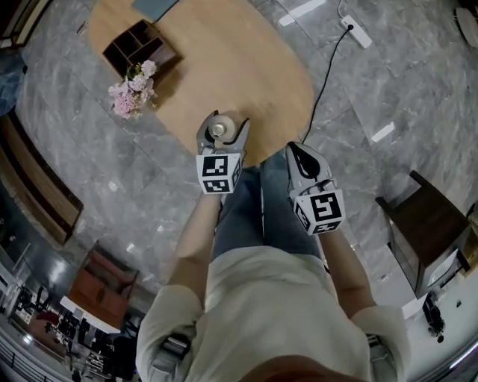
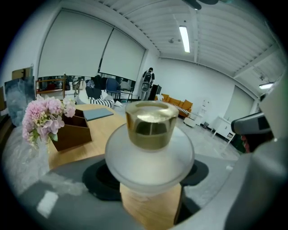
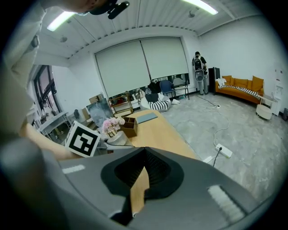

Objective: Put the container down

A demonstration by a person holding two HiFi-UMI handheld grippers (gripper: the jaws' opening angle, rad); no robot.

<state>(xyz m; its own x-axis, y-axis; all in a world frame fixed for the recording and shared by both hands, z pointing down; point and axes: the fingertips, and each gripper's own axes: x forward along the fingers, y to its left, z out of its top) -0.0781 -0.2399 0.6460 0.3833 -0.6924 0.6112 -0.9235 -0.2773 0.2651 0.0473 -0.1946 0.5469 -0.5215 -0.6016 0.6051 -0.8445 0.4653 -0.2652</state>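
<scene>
The container [image 1: 218, 129] is a frosted glass jar with a gold cap [image 2: 150, 126]. My left gripper [image 1: 222, 127] is shut on it, with the jar's wide frosted body [image 2: 150, 157] pressed between the dark pads. It is upright over the near edge of the round wooden table [image 1: 224, 60]; whether its base touches the wood I cannot tell. My right gripper [image 1: 296, 151] hangs to the right, just off the table's edge and above the person's leg. It is shut and holds nothing; only a thin sliver of table shows between the jaws of the right gripper [image 3: 141, 173].
A brown wooden organiser box [image 1: 138, 46] and a bunch of pink flowers [image 1: 133, 89] stand at the table's far left. A grey-blue book [image 1: 153, 6] lies at the far edge. A power strip [image 1: 357, 31] and its cable lie on the marble floor; a dark chair [image 1: 429, 224] stands at right.
</scene>
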